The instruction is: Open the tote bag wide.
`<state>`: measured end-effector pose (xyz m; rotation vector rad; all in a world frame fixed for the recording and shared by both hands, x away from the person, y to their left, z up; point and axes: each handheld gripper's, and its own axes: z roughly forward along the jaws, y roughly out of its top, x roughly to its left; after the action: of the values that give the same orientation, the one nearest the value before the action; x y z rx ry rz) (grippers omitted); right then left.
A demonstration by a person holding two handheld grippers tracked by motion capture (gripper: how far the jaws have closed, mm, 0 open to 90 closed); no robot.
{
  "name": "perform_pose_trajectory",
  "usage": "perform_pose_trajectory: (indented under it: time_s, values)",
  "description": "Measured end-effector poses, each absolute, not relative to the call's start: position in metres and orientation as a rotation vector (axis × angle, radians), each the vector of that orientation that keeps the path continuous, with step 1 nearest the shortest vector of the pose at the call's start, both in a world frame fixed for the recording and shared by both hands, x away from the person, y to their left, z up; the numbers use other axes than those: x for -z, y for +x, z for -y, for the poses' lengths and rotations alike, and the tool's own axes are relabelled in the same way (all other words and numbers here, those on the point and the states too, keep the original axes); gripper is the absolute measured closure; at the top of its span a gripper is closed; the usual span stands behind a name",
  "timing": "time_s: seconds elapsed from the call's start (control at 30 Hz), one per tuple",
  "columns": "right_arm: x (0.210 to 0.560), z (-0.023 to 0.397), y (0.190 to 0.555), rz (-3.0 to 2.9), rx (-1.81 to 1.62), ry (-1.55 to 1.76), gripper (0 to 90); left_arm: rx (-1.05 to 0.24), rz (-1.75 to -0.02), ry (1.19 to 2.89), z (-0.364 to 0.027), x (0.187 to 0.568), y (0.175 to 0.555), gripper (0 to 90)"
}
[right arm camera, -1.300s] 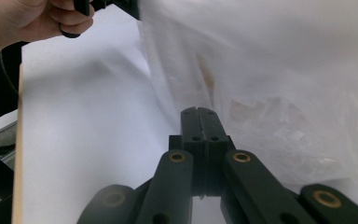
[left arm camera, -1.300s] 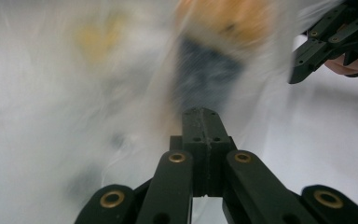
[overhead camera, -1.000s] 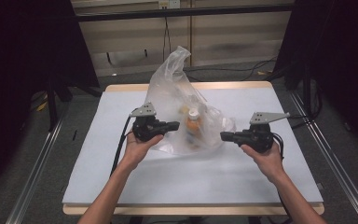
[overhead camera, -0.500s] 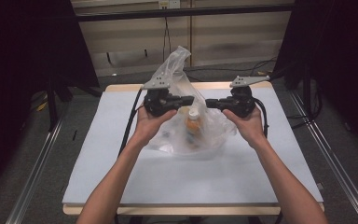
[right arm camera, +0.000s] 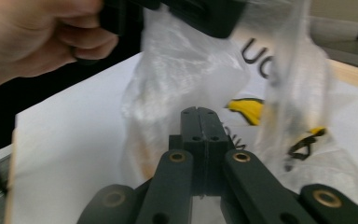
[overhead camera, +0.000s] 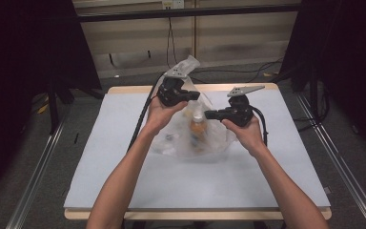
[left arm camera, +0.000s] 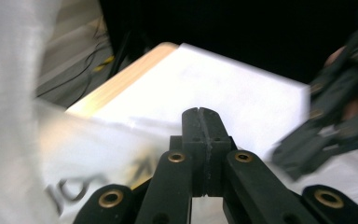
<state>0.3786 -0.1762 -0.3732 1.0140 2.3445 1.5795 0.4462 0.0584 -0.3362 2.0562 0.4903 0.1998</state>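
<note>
A clear plastic bag (overhead camera: pixel 190 133) lies at the middle of a white table (overhead camera: pixel 124 181), with an orange bottle (overhead camera: pixel 198 128) inside it. The left gripper (overhead camera: pixel 194 95) and right gripper (overhead camera: pixel 209 114) hover above the bag, both with jaws pressed together on nothing. The film looks light, limp and slippery; its bunched top edge looks the best place to pinch.

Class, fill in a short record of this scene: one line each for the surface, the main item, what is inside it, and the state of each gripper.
Surface: white table with a wooden edge
Main item: clear plastic bag, crumpled, printed lettering
Inside: bottle with orange contents
Left gripper: jaws shut, at the bag's upper part
Right gripper: jaws shut, pointing at the bag
Grip on bag: cannot tell
</note>
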Motion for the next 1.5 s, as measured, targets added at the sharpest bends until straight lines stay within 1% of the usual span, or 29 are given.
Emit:
perform_pose_trajectory:
  time_s: [0.1,0.27,0.3,0.5,0.53,0.63,0.7,0.77,0.87,0.93,1.07,1.1,1.2,1.37,1.4,1.43,1.5]
  values:
    - [0.372,0.169,0.366,-2.386,-1.597,0.957,90.0,-0.191,-0.486,2.089,-0.064,0.347,0.441,90.0]
    - [0.379,0.159,0.356,-2.433,-1.573,0.922,90.0,-0.184,-0.483,2.114,-0.070,0.355,0.436,90.0]
    - [0.388,0.157,0.354,-2.458,-1.561,0.922,90.0,-0.177,-0.477,2.116,-0.073,0.359,0.433,90.0]
    - [0.408,0.153,0.353,-2.502,-1.550,0.939,90.0,-0.150,-0.447,2.148,-0.076,0.368,0.421,90.0]
    - [0.417,0.150,0.351,-2.532,-1.506,0.938,90.0,-0.153,-0.444,2.143,-0.080,0.369,0.416,90.0]
    - [0.424,0.148,0.349,-2.547,-1.493,0.947,90.0,-0.139,-0.426,2.147,-0.084,0.369,0.412,90.0]
    - [0.421,0.151,0.345,-2.512,-1.556,0.938,90.0,-0.123,-0.393,2.144,-0.089,0.370,0.405,90.0]
    - [0.411,0.155,0.343,-2.479,-1.596,0.926,90.0,-0.134,-0.388,2.182,-0.091,0.372,0.401,90.0]
    - [0.394,0.164,0.343,-2.418,-1.637,0.918,90.0,-0.148,-0.387,2.224,-0.094,0.382,0.400,90.0]
    - [0.388,0.168,0.344,-2.387,-1.650,0.920,90.0,-0.136,-0.400,2.225,-0.097,0.389,0.401,90.0]
    - [0.387,0.176,0.347,-2.334,-1.678,0.945,90.0,-0.140,-0.413,2.252,-0.100,0.398,0.402,90.0]
    - [0.389,0.181,0.351,-2.290,-1.662,0.982,90.0,-0.150,-0.406,2.294,-0.101,0.404,0.403,90.0]
    - [0.391,0.185,0.356,-2.276,-1.658,1.016,90.0,-0.141,-0.410,2.304,-0.100,0.411,0.404,90.0]
    - [0.424,0.189,0.378,-2.361,-1.499,1.132,90.0,-0.100,-0.445,2.335,-0.099,0.437,0.409,90.0]
    - [0.424,0.189,0.378,-2.361,-1.499,1.132,90.0,-0.100,-0.445,2.335,-0.099,0.437,0.409,90.0]
    - [0.440,0.188,0.383,-2.410,-1.437,1.174,90.0,-0.075,-0.458,2.369,-0.100,0.447,0.411,90.0]
    - [0.452,0.186,0.387,-2.443,-1.414,1.192,90.0,-0.063,-0.471,2.397,-0.102,0.456,0.413,90.0]
